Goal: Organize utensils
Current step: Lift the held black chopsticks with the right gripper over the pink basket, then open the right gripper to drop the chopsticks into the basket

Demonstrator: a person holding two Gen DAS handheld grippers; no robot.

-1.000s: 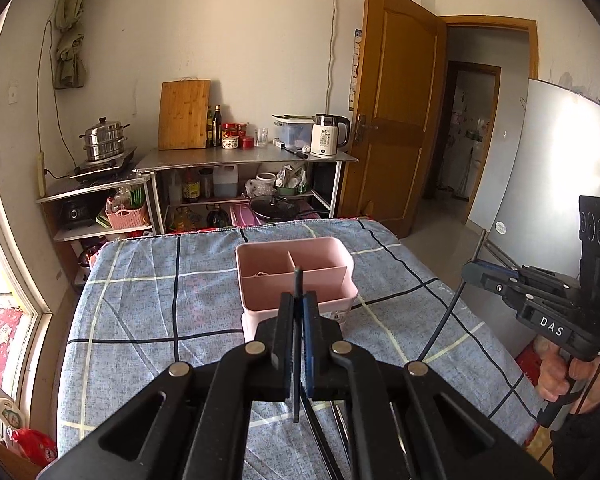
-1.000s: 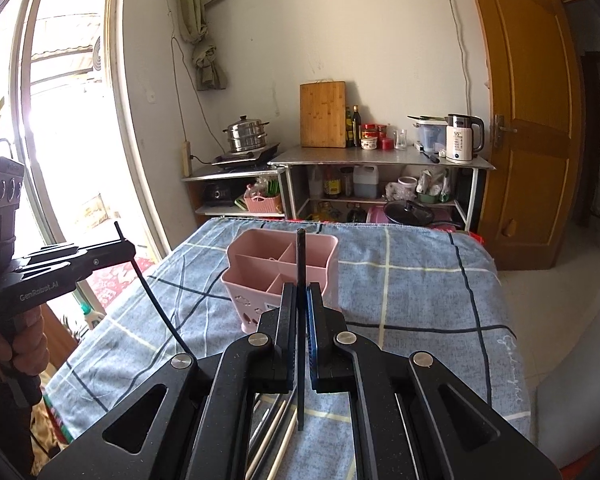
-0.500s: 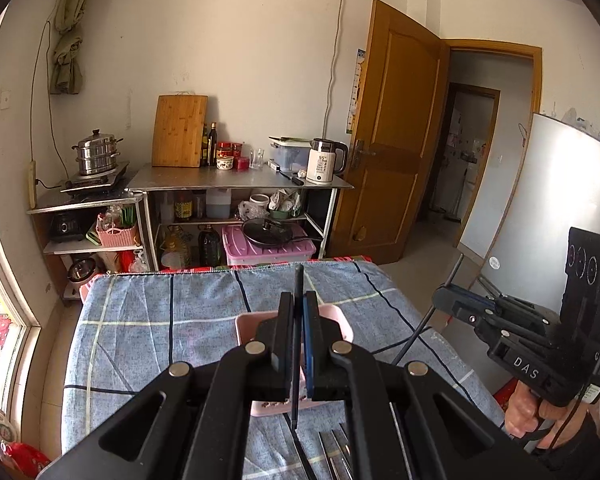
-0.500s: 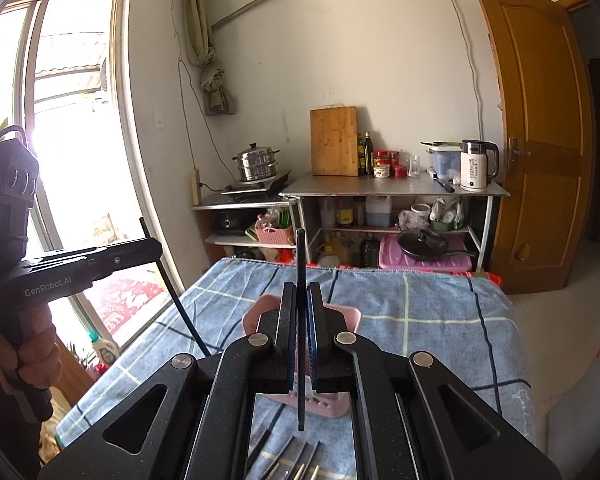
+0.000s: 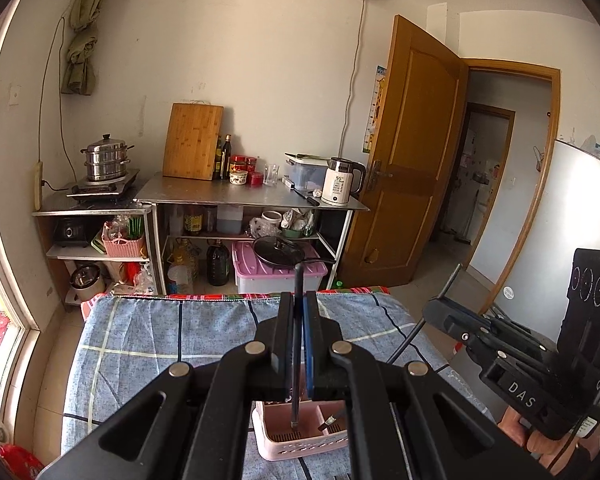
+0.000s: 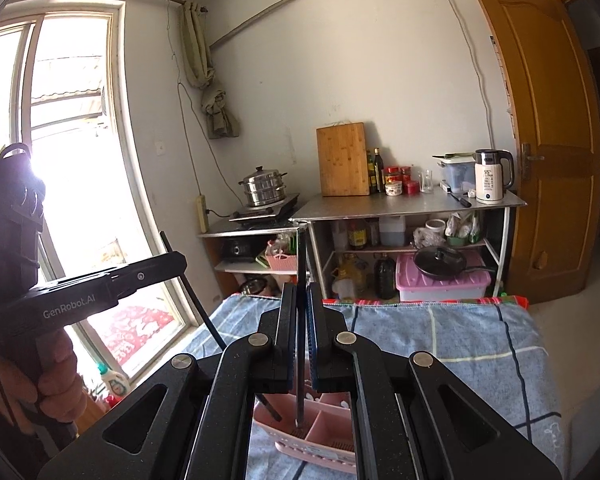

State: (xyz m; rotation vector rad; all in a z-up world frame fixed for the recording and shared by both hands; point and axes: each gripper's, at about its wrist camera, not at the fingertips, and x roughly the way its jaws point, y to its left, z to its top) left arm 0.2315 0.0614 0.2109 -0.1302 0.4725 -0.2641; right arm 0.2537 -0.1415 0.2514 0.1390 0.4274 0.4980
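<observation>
Chopsticks, black, one pinched in each pair of tongs. Left tongs pressed tight on an upright black chopstick, top end poking above the pads, lower tip hanging just over the pink utensil caddy. Right tongs likewise clamped on a second black chopstick, held near vertical, lower tip over a compartment of the same pink caddy; whether either tip touches the slotted floor — hard to tell, likely just above. Caddy divided into compartments, sitting on counter covered by blue checked cloth. Something dark and slanted in the caddy's right compartment in the left view, possibly another utensil; partly hidden by the tongs' frame. Seen from the left camera: right tongs off to the right, gripped by a hand, chopstick slanting down. Seen from the right camera: left tongs at far left, held by a hand.
</observation>
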